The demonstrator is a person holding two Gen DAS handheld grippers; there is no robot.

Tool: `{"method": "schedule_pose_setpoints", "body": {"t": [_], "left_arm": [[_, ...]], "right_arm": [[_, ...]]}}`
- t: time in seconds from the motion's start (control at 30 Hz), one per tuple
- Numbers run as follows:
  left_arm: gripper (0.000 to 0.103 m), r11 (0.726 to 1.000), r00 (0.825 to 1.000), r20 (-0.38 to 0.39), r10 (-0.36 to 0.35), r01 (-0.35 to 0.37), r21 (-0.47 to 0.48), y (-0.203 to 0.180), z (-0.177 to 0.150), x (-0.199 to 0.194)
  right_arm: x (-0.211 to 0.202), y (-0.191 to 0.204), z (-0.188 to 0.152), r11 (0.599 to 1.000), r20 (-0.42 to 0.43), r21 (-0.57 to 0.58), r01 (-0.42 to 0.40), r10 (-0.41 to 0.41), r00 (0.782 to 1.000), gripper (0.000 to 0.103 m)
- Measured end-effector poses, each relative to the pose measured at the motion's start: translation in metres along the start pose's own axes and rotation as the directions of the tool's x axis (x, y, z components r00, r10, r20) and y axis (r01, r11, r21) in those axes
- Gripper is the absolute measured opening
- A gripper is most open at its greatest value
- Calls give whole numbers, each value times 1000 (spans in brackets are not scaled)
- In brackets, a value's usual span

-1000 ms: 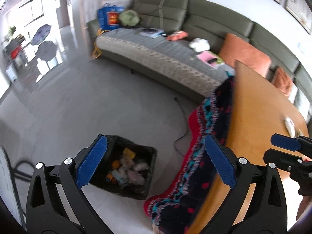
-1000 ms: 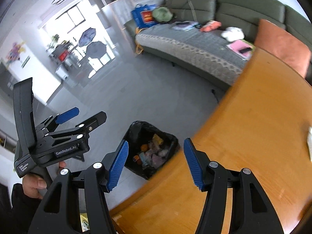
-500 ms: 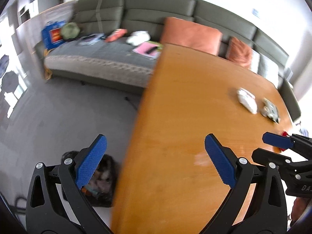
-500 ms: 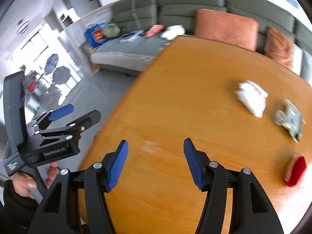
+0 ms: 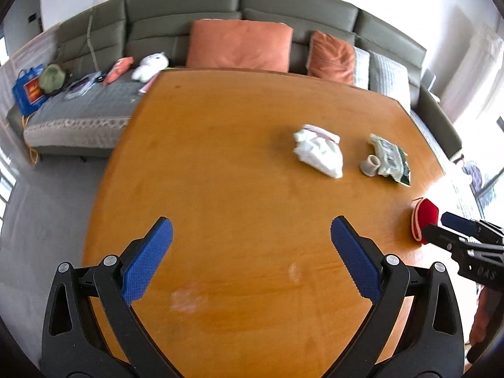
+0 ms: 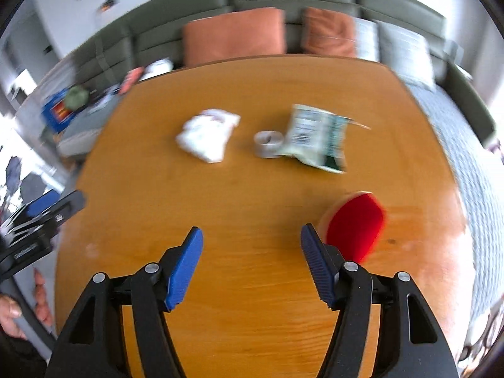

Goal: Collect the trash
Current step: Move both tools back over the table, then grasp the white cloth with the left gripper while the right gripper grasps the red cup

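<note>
On the wooden table (image 5: 239, 170) lie a crumpled white paper wad (image 5: 318, 151), a small tape roll (image 5: 371, 165), a green-and-white snack wrapper (image 5: 390, 159) and a red round piece (image 5: 425, 220). The same items show in the right wrist view: wad (image 6: 208, 137), roll (image 6: 267, 143), wrapper (image 6: 318, 138), red piece (image 6: 356, 225). My left gripper (image 5: 252, 258) is open and empty over the near table. My right gripper (image 6: 250, 267) is open and empty, its right finger just left of the red piece.
A grey-green sofa (image 5: 176, 15) with orange cushions (image 5: 239, 45) runs behind the table, with toys and a blue bag (image 5: 28, 89) on it. Grey floor (image 5: 47, 208) lies left of the table. The trash bin is out of view.
Both grippers have swung right, away from the black trash bin on the floor, to face the table top. The trash items have come into view. Both stay open.
</note>
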State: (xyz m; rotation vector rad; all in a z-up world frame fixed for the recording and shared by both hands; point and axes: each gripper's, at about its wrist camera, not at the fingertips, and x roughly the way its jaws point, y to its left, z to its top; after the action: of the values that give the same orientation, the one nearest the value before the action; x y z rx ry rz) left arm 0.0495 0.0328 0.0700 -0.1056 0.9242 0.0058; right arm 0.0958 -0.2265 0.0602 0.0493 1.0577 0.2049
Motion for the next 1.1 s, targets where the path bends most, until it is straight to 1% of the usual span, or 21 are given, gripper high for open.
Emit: {"method": "schedule_pose_setpoints", "body": {"t": [0.17,0.27,0.37,0.43,0.47,0.53,0.73,0.83,0.87,0.93,0.97,1.0,1.03,1.07,1.1], "left_arm": [[97,999,999,-37,-17,18,32,-26,11,21],[97,999,998,-53,-26,28,38,-36,17,32],[97,998,997,-69,-20,24,62,-47,24,47],[97,997,997,-78,-17,23,80,-53,29,56],[97,996,997,-82,-15,22,87,-55,31,61],[97,995,995,-96,-17,27,99,-61,38,76],[97,992,992,-122,-22,37,120,-76,58,116],[97,990,990,-137,-18,37,138,-83,67,139],[97,989,989,-147,-20,40,139,-85,69,147],[97,988,985,-170,-3,29,149,-88,74,165],[97,987,984,-177,5,23,158,-89,75,173],[96,985,983,-182,10,22,171,-91,77,180],[94,983,984,-179,14,19,182,-93,77,183],[82,980,984,-175,15,20,196,-94,77,186],[73,978,983,-183,13,26,209,-95,77,188]], "right_arm": [[14,-45,6,992,-19,79,98,-96,995,65],[25,-64,5,986,-43,125,111,-106,993,65],[38,-78,3,981,-79,155,114,-103,992,65],[46,-82,2,979,-100,170,112,-96,990,66],[51,-84,1,976,-105,174,128,-111,988,66],[53,-86,2,978,-88,164,128,-115,989,65],[61,-87,8,984,-71,127,125,-117,991,64],[62,-87,11,987,-62,105,124,-118,991,64],[64,-87,12,988,-66,92,126,-120,991,65],[73,-91,12,988,-113,116,97,-84,990,65],[78,-95,11,985,-132,155,79,-58,989,60],[75,-96,11,983,-111,159,92,-75,991,45],[75,-95,10,983,-119,155,99,-81,990,44],[75,-96,10,983,-118,162,90,-72,990,43],[74,-96,10,982,-119,164,88,-69,990,42]]}}
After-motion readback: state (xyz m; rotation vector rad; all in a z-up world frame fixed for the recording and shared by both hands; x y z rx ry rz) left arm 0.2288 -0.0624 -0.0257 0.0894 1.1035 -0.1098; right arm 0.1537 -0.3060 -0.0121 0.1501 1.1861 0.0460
